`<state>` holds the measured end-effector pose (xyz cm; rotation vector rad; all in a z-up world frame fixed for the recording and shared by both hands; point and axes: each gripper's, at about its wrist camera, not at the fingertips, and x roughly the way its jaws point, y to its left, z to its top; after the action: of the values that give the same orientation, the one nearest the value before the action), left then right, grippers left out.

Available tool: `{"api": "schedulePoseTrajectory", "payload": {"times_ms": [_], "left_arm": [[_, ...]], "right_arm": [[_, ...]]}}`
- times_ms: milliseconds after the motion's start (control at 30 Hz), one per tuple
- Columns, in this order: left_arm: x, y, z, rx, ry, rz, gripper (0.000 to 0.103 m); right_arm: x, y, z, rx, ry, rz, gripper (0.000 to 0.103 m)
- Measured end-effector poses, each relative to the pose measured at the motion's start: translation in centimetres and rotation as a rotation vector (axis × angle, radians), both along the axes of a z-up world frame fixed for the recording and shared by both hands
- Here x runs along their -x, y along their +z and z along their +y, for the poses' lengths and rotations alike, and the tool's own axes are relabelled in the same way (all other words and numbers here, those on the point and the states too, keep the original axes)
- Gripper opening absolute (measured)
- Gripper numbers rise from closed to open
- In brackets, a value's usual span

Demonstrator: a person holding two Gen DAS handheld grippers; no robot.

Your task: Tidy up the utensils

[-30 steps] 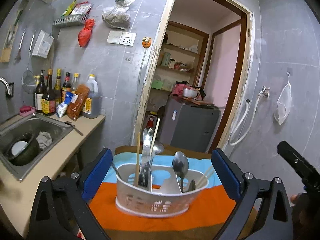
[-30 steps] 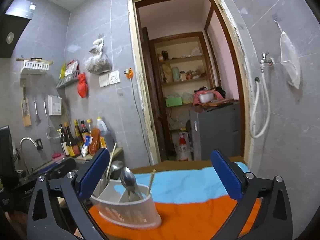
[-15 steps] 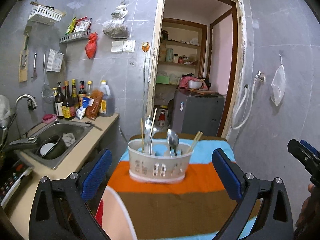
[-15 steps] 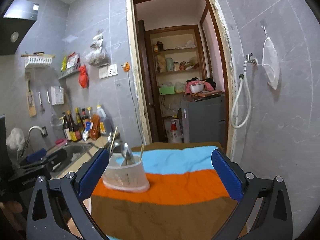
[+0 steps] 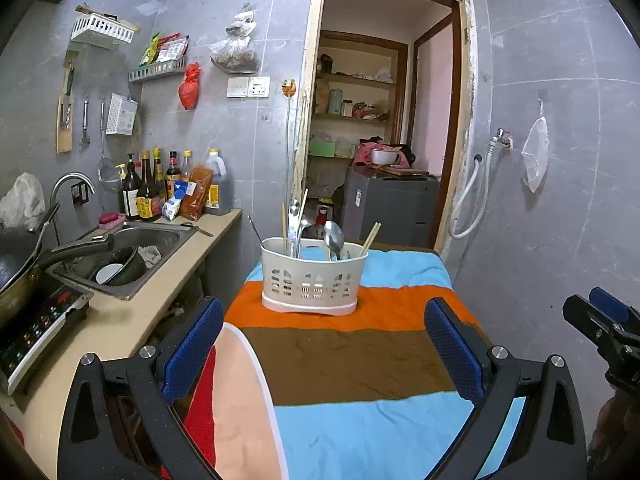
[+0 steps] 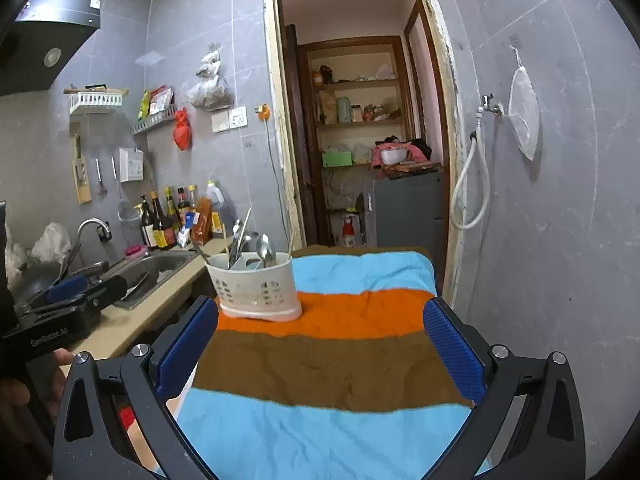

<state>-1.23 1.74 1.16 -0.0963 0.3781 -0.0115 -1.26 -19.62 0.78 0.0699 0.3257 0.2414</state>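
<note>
A white perforated utensil caddy (image 5: 313,282) stands on the orange stripe of a striped cloth on the table (image 5: 360,360). It holds metal spoons (image 5: 334,236), a metal utensil and wooden chopsticks (image 5: 371,236), all upright. It also shows in the right wrist view (image 6: 258,286). My left gripper (image 5: 324,360) is open and empty, well back from the caddy. My right gripper (image 6: 320,354) is open and empty, also back from it, to its right.
A counter with a steel sink (image 5: 128,256) holding dishes runs along the left, with sauce bottles (image 5: 160,188) at its back and an induction cooker with a pan (image 5: 24,280) nearer. A grey wall (image 5: 560,200) bounds the right. An open doorway (image 5: 384,140) lies behind the table.
Both grippers have pulled back from the caddy and risen; it now looks farther away and more of the striped cloth shows. Both stayed open.
</note>
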Motion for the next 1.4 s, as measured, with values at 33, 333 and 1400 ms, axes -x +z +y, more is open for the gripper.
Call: {"api": "schedulePoseTrajectory", "payload": {"times_ms": [33,333,1400], "left_arm": [[0.3,-0.1,0.0,0.003,-0.001,-0.001,0.098],[2.0,-0.5,0.0,0.007,-0.002,-0.013,0.098],[2.0,0.0,0.1,0.003,0.002,-0.022,0.098]], "right_arm": [[0.4,-0.1,0.0,0.003,0.000,0.002,0.103],[1.1,-0.5,0.0,0.011,-0.010,0.020,0.103],[1.0,-0.5,0.1,0.010,-0.010,0.022,0.103]]}}
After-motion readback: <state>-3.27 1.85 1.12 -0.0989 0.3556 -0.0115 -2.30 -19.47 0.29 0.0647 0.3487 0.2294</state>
